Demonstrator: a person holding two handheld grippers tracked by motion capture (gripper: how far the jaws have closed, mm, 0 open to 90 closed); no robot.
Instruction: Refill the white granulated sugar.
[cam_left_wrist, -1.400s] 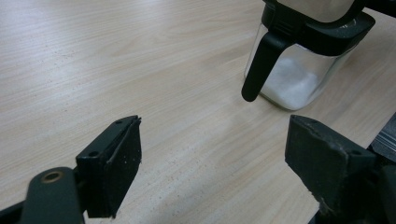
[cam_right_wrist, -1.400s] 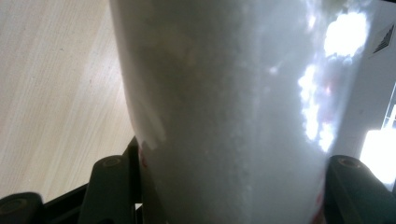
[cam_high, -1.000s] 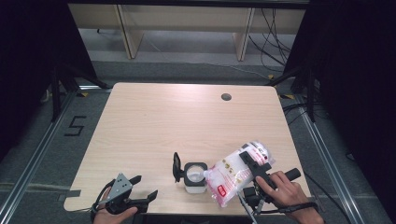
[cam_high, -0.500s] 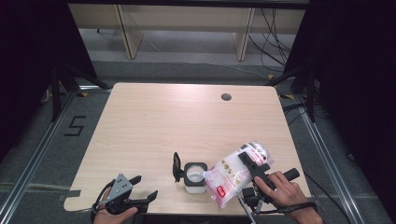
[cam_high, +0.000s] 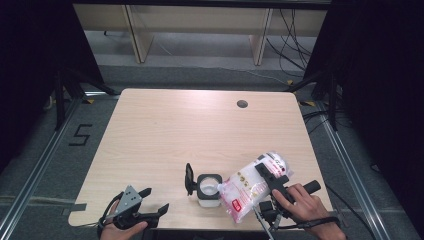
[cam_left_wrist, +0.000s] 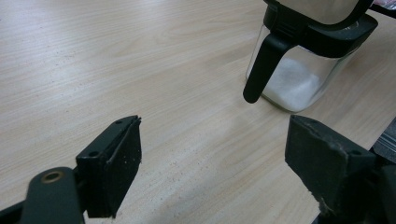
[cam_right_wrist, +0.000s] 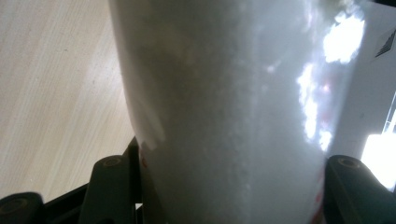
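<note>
Overhead table (cam_high: 165, 130) view; two close gripper-mounted views.

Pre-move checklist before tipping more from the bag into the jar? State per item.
1. Right claw gripping the bag: ok, jaws pressed on both of its sides in the right gripper view.
2. Jar lid open: ok, flipped up at the jar's left side.
3. Bag corner over the jar mouth: ok, it reaches the rim in the high view.
4. Jar has room: ok, the white grains sit low in the left gripper view.
5. Left claw steadying the jar: not ok, open and apart from it, above the table.
6. Grains flowing now: cannot tell.
</note>
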